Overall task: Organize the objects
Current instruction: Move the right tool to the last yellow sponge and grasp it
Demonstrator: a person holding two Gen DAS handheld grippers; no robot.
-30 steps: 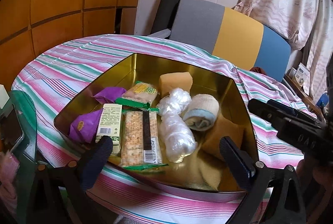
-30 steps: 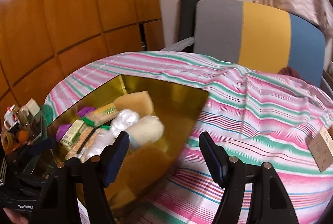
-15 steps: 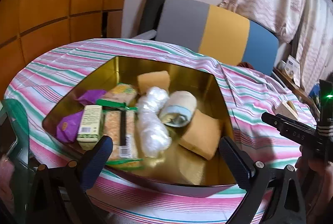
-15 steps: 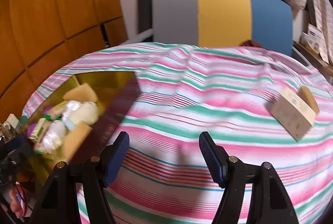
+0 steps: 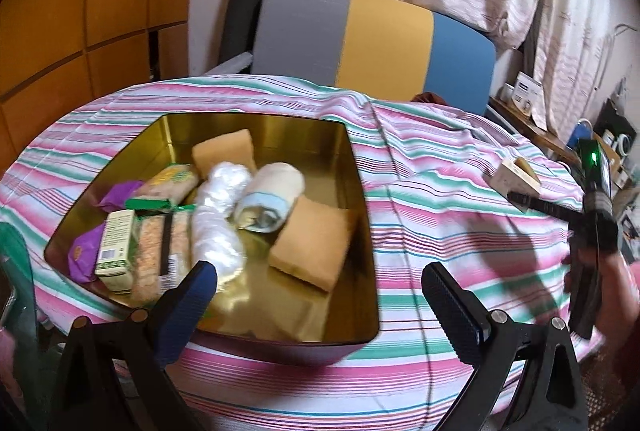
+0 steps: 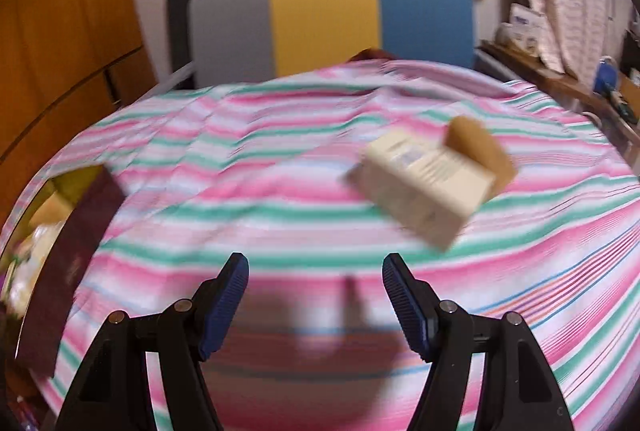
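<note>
1. We see a gold metal tin [image 5: 362, 199], square and glossy-walled, near the left edge of the striped, creased tablecloth [image 5: 420, 215]; inside lie tan sponges [image 5: 308, 251], a rolled towel [image 5: 272, 197], crinkled plastic wrap [image 5: 216, 223] and snack packets [image 5: 160, 251].
2. A cream carton [image 6: 424, 187], blurred, lies toward the right edge with a tan sponge piece [image 6: 476, 147] touching it; bare cloth separates it from the tin.
3. Left gripper [image 5: 320, 291] spread, empty, over the tin's near rim; right gripper [image 6: 316, 291] spread, empty, above open cloth.
4. A tricolour chair back [image 6: 332, 15] bounds the far edge.

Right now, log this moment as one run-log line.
right gripper: open, empty, facing cream box on striped cloth | left gripper: open, empty, over gold tin | tin: holds sponges, rolled towel, snack packs
</note>
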